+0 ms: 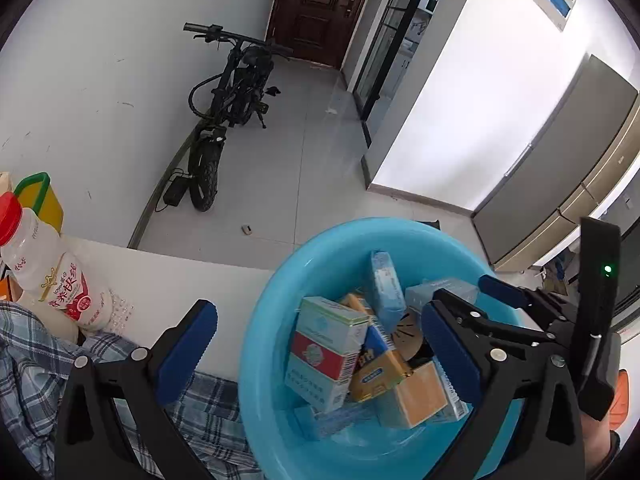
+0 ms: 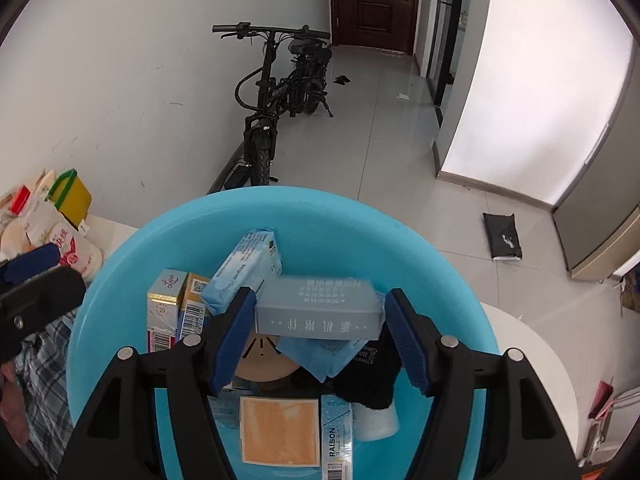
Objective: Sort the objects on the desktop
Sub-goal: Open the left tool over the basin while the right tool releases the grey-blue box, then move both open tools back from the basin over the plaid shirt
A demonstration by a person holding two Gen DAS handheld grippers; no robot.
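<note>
Several boxes [image 2: 256, 268] crowd basin [image 2: 120, 264] beside bottle [image 1: 52, 272].

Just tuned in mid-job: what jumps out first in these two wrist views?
The bright blue basin fills the lower middle of both views, heaped with small cartons. The right hand-held gripper hangs over it, clamping a grey-blue box lengthwise, while the left hand-held gripper straddles the basin's rim, open. Behind, a black e-bike leans by the wall.

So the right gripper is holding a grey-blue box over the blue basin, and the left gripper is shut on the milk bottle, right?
Not quite. The left gripper is open and holds nothing; the left wrist view shows the milk bottle standing apart. The right gripper does hold the grey-blue box over the blue basin.
</note>
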